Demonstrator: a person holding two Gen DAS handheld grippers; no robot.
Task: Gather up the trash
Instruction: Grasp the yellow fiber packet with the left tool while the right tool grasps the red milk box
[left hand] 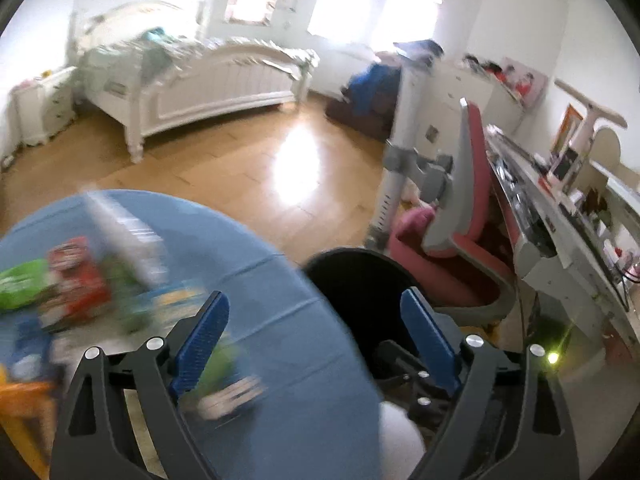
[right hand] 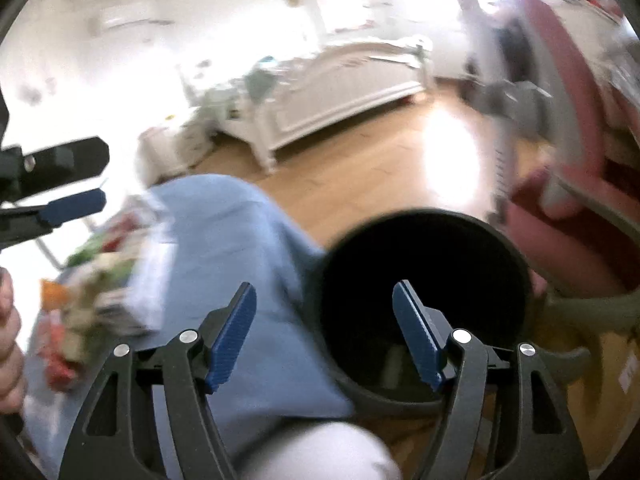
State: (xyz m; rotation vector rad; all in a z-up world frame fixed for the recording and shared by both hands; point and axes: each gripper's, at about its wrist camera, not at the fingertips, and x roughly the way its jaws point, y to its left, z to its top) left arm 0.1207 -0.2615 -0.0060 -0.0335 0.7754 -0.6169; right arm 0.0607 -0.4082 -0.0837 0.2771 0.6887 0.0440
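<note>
the left claw (left hand: 316, 332) stands spread wide, its two blue pads (left hand: 202, 342) well apart, and nothing is pinched between them. it hangs above the near edge of the round blue tabletop (left hand: 280, 320), with its right pad over the mouth of the black bin (left hand: 360, 280). in the right wrist view the same claw (right hand: 76, 184) shows at the left edge, seen from the side, blurred, with a hand (right hand: 10, 344) below it.

the right claw (right hand: 324, 332) is also spread, a little less wide, and empty. its left pad (right hand: 232, 340) sits over the blue tabletop (right hand: 224, 240) and its right pad over the dark opening of the bin (right hand: 424, 264). neither claw touches the trash, the tabletop or the bin as far as the pictures show.

the trash (left hand: 80, 280) lies in a loose heap on the far left part of the tabletop: a green packet, a red packet, a white wrapper and some smaller bits, all smeared by motion blur so the kinds cannot be read. one green and white piece (left hand: 228, 380) lies closer, just behind the left claw's left pad. the right wrist view shows the heap (right hand: 104, 280) at the left, apart from the right claw.

the bin stands on the wooden floor (left hand: 240, 160) just beside the tabletop's right edge; its inside is too dark to see into. a pale rounded shape (right hand: 320, 452), perhaps a knee, shows at the bottom between tabletop and bin. a pink chair (left hand: 460, 220) stands to the right of the bin, and a white bed (left hand: 200, 80) is across the room.
</note>
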